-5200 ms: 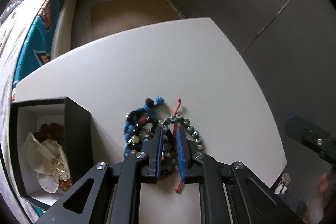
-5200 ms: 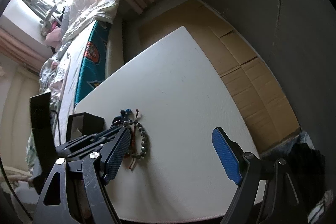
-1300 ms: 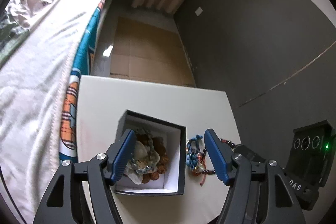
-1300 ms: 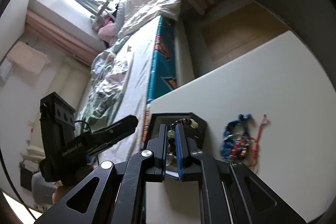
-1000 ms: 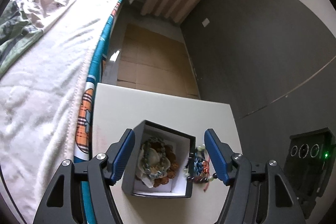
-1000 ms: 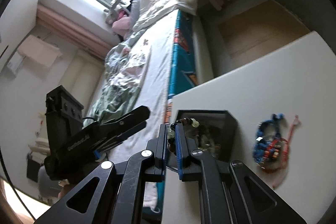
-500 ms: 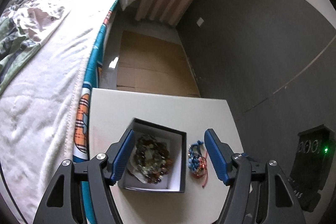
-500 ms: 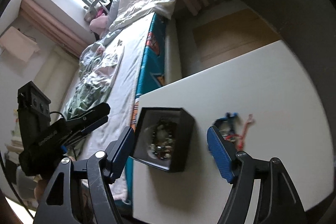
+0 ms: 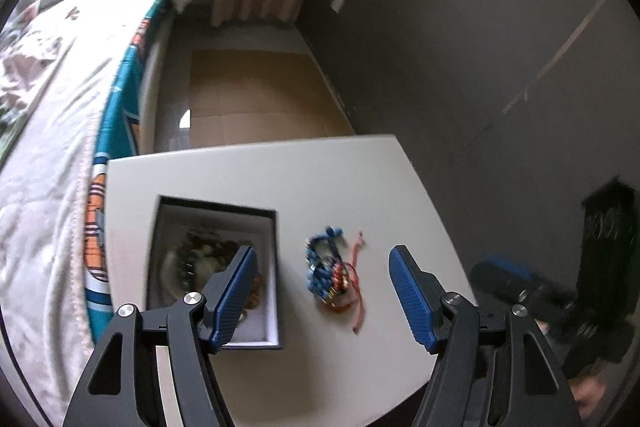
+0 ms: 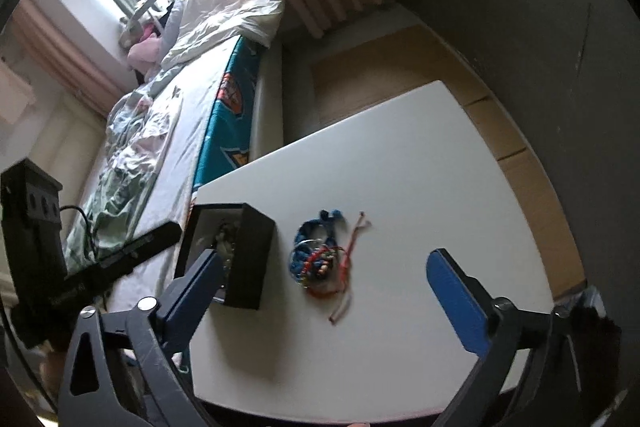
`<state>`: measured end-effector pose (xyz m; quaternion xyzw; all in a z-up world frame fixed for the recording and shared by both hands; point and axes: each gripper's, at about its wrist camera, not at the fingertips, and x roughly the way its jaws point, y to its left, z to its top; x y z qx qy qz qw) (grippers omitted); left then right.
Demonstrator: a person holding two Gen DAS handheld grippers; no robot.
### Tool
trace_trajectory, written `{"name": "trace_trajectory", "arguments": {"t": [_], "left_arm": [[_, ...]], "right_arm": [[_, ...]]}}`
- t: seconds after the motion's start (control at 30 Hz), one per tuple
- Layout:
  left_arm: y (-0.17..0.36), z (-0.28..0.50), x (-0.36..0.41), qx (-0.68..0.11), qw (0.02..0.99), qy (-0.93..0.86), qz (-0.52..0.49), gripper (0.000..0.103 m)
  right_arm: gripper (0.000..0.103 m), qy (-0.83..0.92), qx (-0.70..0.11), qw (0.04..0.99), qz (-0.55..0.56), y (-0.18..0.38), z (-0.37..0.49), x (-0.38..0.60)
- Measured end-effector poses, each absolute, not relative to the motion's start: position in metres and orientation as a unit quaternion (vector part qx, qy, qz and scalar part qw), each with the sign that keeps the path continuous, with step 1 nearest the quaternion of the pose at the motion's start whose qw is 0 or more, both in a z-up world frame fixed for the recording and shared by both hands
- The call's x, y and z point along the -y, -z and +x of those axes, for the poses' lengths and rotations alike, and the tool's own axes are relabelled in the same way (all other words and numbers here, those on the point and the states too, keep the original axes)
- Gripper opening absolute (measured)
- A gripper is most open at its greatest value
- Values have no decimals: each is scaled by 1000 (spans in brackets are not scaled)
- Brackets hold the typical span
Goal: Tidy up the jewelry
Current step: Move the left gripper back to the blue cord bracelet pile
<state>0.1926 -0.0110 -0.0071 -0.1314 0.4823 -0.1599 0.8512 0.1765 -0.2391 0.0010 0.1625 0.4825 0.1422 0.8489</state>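
White desk (image 9: 304, 179): carries all items.

Black jewelry box (image 9: 272, 227), lidless, white-lined: at 9 o'clock of the desk's middle, kept open to receive pieces. Holds a heap of beaded jewelry (image 9: 200, 255), details blurred.

Loose bracelets (image 10: 316, 255): blue cord, coloured beads and a red string tangled in one pile, lying just beside the box at its 3 o'clock, apart from its wall. Judged the remaining lot to be sorted.

Right gripper (image 10: 332, 279): fingers have just been opening and stand wide, nothing between them, above the desk and framing the pile.

Left gripper (image 9: 320, 291): fingers well apart, empty, hovering at 6 o'clock of box and pile, likely ready to assist.
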Motion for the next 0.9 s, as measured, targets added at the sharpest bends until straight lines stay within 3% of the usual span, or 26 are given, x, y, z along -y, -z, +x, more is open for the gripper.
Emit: {"name": "trace_trajectory", "arguments": {"t": [0.17,0.33,0.6,0.9], "left_arm": [[20,194,42,-501,844,168,-97,63],[34,197,63,-520,835,166,-71,47],[57,209,84,-539,832,126,-36,31],[83,223,106,-556,827,77,24,30]], "right_arm": [[103,-140,-479,846,186,0,173,262],[103,-137,-475,844,206,3,171,284],[103,-121,-466,841,247,8,168,323],[103,-116,-471,831,272,17,172,342]]}}
